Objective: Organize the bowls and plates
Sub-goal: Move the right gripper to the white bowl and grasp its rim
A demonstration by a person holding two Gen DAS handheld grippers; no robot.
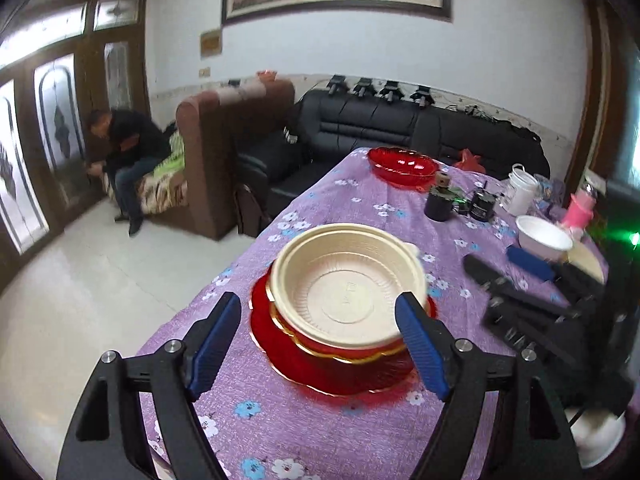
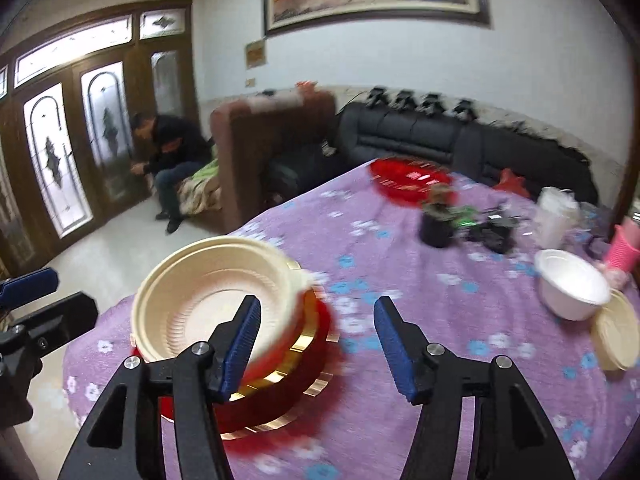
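A cream bowl point(image 1: 346, 284) sits nested in a red gold-rimmed bowl point(image 1: 352, 350), which rests on a red plate point(image 1: 280, 344) on the purple flowered tablecloth point(image 1: 304, 420). My left gripper point(image 1: 320, 320) is open just in front of this stack, holding nothing. The same stack shows in the right wrist view, with the cream bowl point(image 2: 212, 292) on top. My right gripper point(image 2: 316, 328) is open and empty just right of the stack. A white bowl point(image 2: 572, 284) and a cream plate point(image 2: 614, 336) lie at the right. A red scalloped dish point(image 1: 402, 166) sits at the far end.
A dark cup point(image 1: 440, 202), a black jar point(image 1: 482, 206), a white bucket point(image 1: 522, 190) and a pink cup point(image 1: 580, 206) stand at the table's far right. The table edge point(image 1: 224, 272) falls to the floor on the left. Sofas point(image 1: 400, 128) and a seated person point(image 1: 128, 152) are beyond.
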